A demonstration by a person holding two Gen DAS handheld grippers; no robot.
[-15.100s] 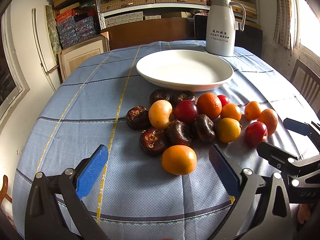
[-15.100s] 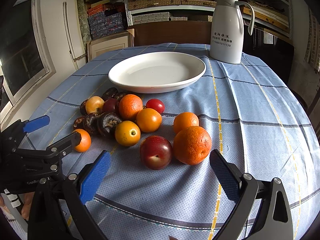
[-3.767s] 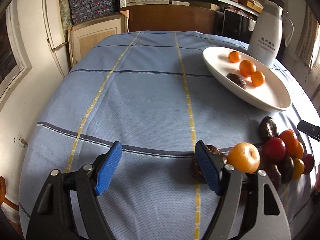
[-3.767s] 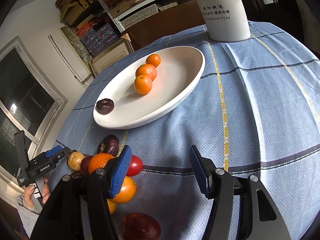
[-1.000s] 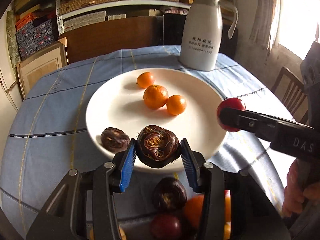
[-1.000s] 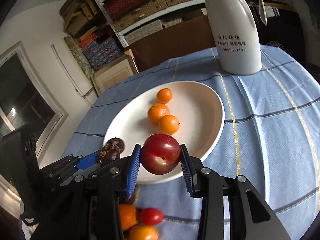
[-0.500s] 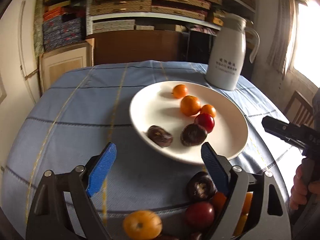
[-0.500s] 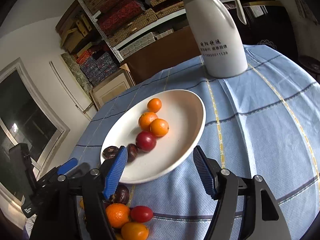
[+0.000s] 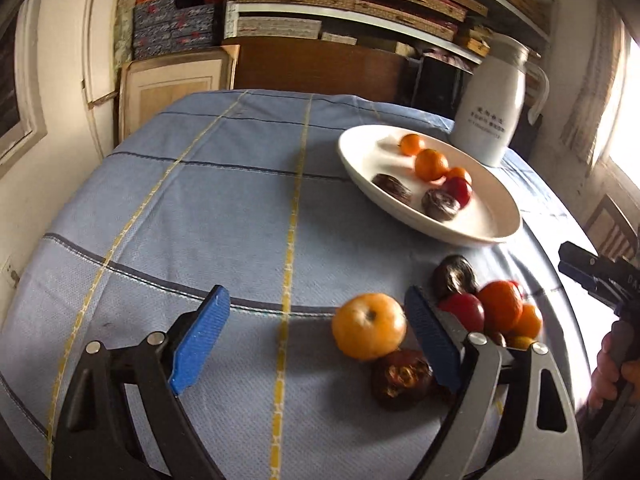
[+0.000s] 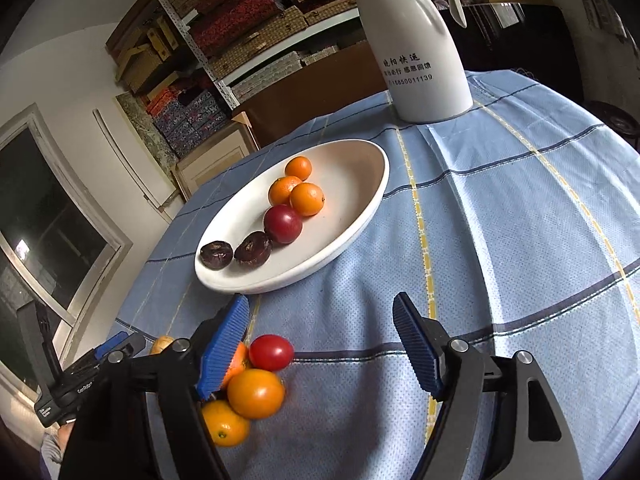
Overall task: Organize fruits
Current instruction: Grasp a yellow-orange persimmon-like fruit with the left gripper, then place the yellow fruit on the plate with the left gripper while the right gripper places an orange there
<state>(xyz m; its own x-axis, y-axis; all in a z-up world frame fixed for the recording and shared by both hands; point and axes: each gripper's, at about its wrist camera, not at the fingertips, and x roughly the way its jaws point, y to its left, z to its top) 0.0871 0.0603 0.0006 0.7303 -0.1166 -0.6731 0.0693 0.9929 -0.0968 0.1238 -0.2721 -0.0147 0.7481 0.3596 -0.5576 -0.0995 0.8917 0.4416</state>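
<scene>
Fruit lies in two places in the left wrist view: on the white plate sit three oranges, a red plum and two dark brown fruits, while a heap rests on the blue tablecloth nearer the camera. The left gripper is spreading its jaws, holding nothing; an orange lies on the cloth just inside its right finger.

In the right wrist view the right gripper is also spreading, empty, above bare cloth below the plate. A small red tomato lies beside its left finger. A white jug stands behind the plate.
</scene>
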